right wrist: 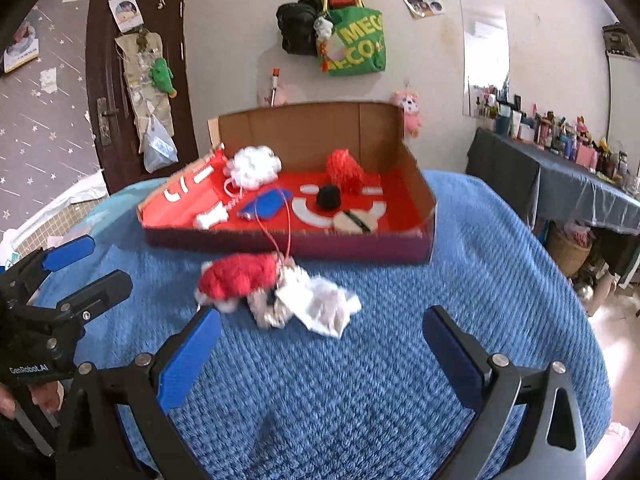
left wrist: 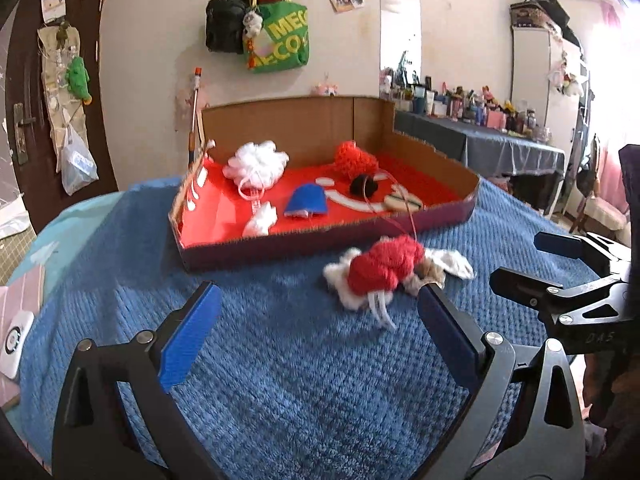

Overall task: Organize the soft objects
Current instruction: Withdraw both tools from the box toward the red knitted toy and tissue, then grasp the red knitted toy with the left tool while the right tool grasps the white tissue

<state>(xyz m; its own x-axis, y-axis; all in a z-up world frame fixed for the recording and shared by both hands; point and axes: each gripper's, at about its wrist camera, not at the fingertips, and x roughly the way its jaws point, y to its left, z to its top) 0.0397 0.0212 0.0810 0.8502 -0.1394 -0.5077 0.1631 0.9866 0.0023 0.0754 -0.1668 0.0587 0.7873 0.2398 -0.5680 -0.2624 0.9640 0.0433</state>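
Observation:
A red mesh pouf (left wrist: 383,267) (right wrist: 238,276) lies on the blue blanket on top of white and beige soft pieces (right wrist: 316,304), just in front of a cardboard box with a red floor (left wrist: 224,216) (right wrist: 176,212). In the box lie a white pouf (left wrist: 256,164) (right wrist: 253,166), another red pouf (left wrist: 355,158) (right wrist: 344,170), a blue sponge (left wrist: 306,201) (right wrist: 266,204), a black ball (left wrist: 363,186) (right wrist: 328,197) and a small white piece (left wrist: 262,220). My left gripper (left wrist: 320,332) is open and empty, short of the pile. My right gripper (right wrist: 320,344) is open and empty too.
The blue blanket (left wrist: 280,360) covers the table. A dark-clothed side table with bottles (left wrist: 480,136) (right wrist: 580,176) stands at the right. A brown door (right wrist: 132,80) and hanging bags (left wrist: 276,36) are behind. The other gripper shows at each view's edge.

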